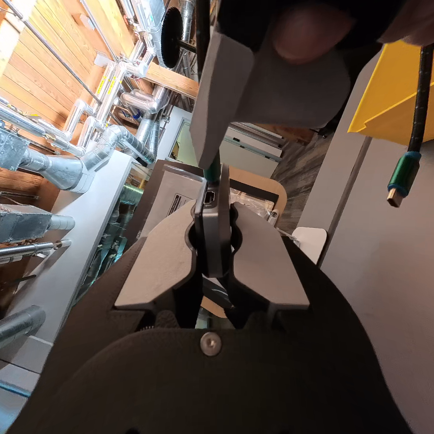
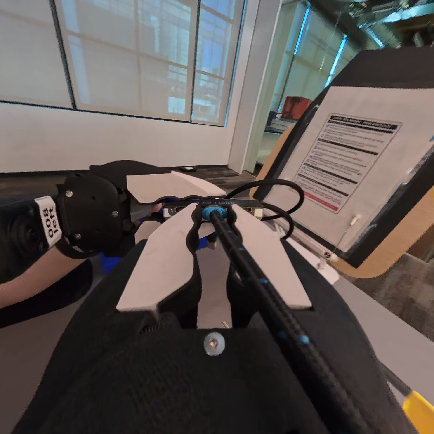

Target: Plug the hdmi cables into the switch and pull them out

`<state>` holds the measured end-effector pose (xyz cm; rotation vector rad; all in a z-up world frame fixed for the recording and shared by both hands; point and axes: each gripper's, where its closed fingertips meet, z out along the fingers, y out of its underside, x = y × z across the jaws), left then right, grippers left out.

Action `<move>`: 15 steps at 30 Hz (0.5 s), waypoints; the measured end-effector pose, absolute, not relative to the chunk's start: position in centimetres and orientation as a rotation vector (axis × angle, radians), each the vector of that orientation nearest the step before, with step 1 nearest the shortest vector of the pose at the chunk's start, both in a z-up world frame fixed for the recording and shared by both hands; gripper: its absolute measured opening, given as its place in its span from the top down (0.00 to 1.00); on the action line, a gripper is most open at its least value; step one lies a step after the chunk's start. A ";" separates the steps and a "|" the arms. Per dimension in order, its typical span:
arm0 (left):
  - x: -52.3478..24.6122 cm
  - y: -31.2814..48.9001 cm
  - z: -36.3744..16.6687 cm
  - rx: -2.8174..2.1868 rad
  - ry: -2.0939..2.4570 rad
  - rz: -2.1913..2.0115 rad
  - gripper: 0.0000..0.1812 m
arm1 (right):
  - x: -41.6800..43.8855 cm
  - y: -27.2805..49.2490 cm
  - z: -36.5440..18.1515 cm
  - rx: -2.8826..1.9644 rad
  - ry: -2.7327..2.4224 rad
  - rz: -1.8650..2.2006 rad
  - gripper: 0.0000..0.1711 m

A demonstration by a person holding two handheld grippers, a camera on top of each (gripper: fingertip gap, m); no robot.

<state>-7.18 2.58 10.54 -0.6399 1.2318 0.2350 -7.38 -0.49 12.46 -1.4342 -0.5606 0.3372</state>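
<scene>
My left gripper [image 1: 215,211] is shut on the dark grey HDMI switch [image 1: 211,237] and holds it edge-on. One open port [image 1: 207,197] faces me. My right gripper [image 2: 213,209] is shut on a green HDMI plug with a blue collar [image 2: 213,212], pressed against the switch's port face [image 2: 234,203]. I cannot tell how deep it sits. Its black braided cable [image 2: 270,296] runs back between my fingers. In the left wrist view the same plug [image 1: 212,172] meets the switch's top end under a right gripper finger [image 1: 218,98]. A second green plug [image 1: 402,178] hangs free at the right.
A sign board [image 2: 347,164] on a wooden stand leans close behind the switch on the right. A black cable loop [image 2: 291,187] lies between them. A yellow bin [image 1: 394,94] is on the grey table [image 1: 375,305]. The left gripper's body [image 2: 91,211] and a person's arm are at the left. Less than 4 cm separates the two grippers' tips.
</scene>
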 end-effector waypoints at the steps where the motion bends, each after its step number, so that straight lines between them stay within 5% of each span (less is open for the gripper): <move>1: -7.2 2.6 10.5 -0.636 1.242 0.228 0.88 | -7.4 -0.5 12.4 -1.442 -0.567 0.301 0.87; 5: -7.4 3.1 10.3 -0.676 1.263 0.210 0.88 | -7.7 -0.3 12.2 -1.462 -0.577 0.125 0.87; 15: -7.4 2.6 11.0 -0.649 1.252 0.252 0.88 | -7.4 -0.9 12.4 -1.487 -0.535 0.504 0.87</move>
